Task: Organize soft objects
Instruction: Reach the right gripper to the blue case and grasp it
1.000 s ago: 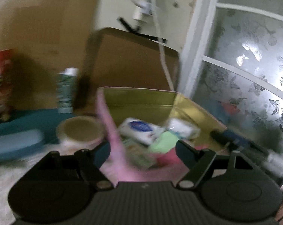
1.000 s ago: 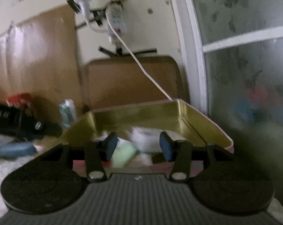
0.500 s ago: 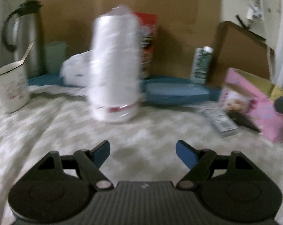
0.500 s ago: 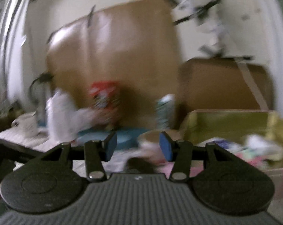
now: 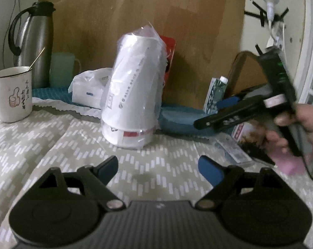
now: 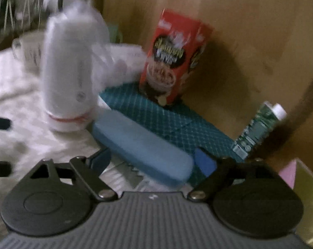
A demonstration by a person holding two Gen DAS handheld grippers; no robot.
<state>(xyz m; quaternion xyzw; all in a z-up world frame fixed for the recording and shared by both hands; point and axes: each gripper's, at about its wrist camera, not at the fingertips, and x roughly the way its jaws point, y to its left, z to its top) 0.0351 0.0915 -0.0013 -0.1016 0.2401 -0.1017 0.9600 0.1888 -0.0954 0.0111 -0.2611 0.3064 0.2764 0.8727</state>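
in the left view only, the right gripper point(image 5: 222, 108), seemingly empty, shows.

The right wrist view is smeared by motion: the wrapped stack of paper cups point(image 6: 68, 76) and the mug point(image 6: 26, 47) behind it are only pale blurs. The pink box point(image 6: 289, 173) is cut off by the right edge. In the left wrist view the right gripper point(image 5: 224, 112) is blurred and hides most of that box, and the stack of cups covers much of the red carton point(image 5: 169, 54)
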